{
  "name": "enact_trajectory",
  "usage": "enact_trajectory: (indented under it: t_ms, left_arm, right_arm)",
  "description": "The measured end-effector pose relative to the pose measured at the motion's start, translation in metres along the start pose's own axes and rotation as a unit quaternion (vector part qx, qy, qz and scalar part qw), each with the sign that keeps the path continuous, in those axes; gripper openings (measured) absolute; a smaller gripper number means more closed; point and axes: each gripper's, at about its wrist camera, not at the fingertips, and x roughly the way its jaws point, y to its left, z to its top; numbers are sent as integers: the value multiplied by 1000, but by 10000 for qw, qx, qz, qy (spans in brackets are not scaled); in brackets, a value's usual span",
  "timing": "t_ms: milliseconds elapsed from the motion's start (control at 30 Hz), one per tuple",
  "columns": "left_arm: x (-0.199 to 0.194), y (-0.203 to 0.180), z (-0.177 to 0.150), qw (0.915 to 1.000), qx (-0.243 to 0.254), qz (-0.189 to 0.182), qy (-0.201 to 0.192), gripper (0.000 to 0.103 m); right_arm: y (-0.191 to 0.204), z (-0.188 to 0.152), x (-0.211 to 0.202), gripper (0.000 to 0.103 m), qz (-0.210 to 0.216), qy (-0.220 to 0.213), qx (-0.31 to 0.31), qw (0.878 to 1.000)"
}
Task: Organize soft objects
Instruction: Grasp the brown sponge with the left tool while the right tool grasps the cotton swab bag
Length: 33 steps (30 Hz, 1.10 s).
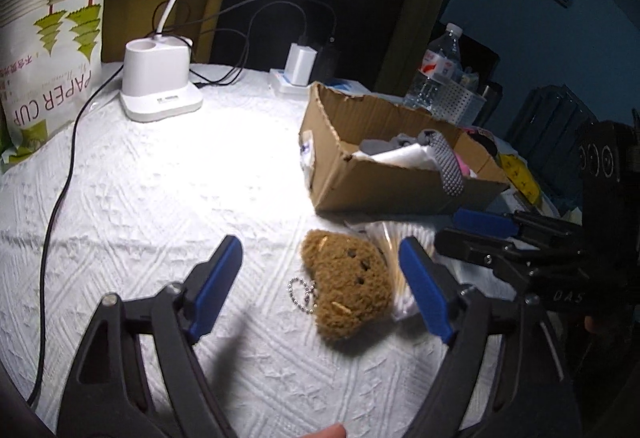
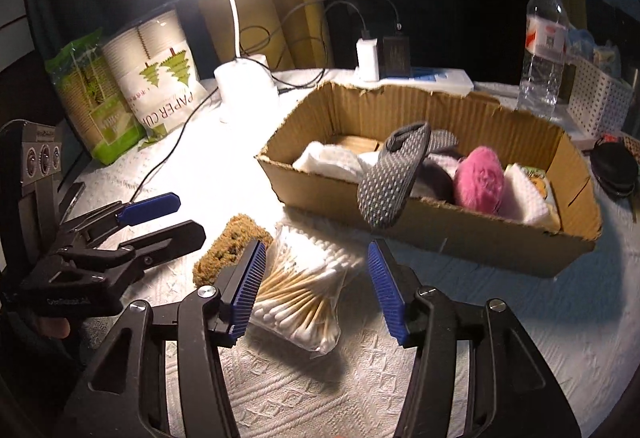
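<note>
A brown plush toy (image 1: 348,286) with a small ball chain (image 1: 302,292) lies on the white cloth. My left gripper (image 1: 322,288) stands open around it, and neither pad touches it. Right beside the toy (image 2: 228,250) lies a clear bag of cotton swabs (image 2: 304,286). My right gripper (image 2: 318,292) is open over this bag, with a blue pad on each side. Behind them stands a cardboard box (image 2: 460,238) holding a grey knitted slipper (image 2: 392,174), a pink fluffy ball (image 2: 480,178) and white cloths. The slipper hangs over the front wall.
A white desk lamp (image 1: 158,82) stands at the back left with paper cup packs (image 1: 52,50) beside it. A black cable (image 1: 60,198) runs down the left side. Chargers (image 2: 368,58), a water bottle (image 2: 544,38) and a white basket (image 2: 600,98) stand behind the box.
</note>
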Motion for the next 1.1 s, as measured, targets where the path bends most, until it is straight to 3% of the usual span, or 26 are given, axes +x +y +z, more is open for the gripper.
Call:
enact_trajectory:
  t_ms: [100, 233, 367, 533, 667, 900, 1100]
  left_arm:
    - [4, 0, -3, 9999, 6, -29, 115, 82]
    - [10, 0, -4, 9997, 20, -9, 239, 82]
    - [25, 4, -5, 9983, -86, 110, 572, 82]
    - [26, 5, -5, 9978, -113, 165, 625, 82]
    - [23, -3, -4, 9983, 47, 177, 561, 82]
    - [29, -23, -5, 9975, 261, 222, 621, 82]
    - [51, -44, -9, 9921, 645, 500, 958, 82]
  right_arm:
    - [1, -2, 12, 58, 22, 156, 76, 9998]
    - [3, -2, 22, 69, 61, 298, 142, 9994]
    - [8, -2, 33, 69, 115, 447, 137, 9988]
    - [6, -4, 39, 68, 125, 486, 241, 9984]
    - [2, -8, 32, 53, 118, 413, 274, 9987]
    - [-15, -18, 13, 52, 75, 323, 407, 9986]
    - [-36, -30, -4, 52, 32, 241, 545, 9982]
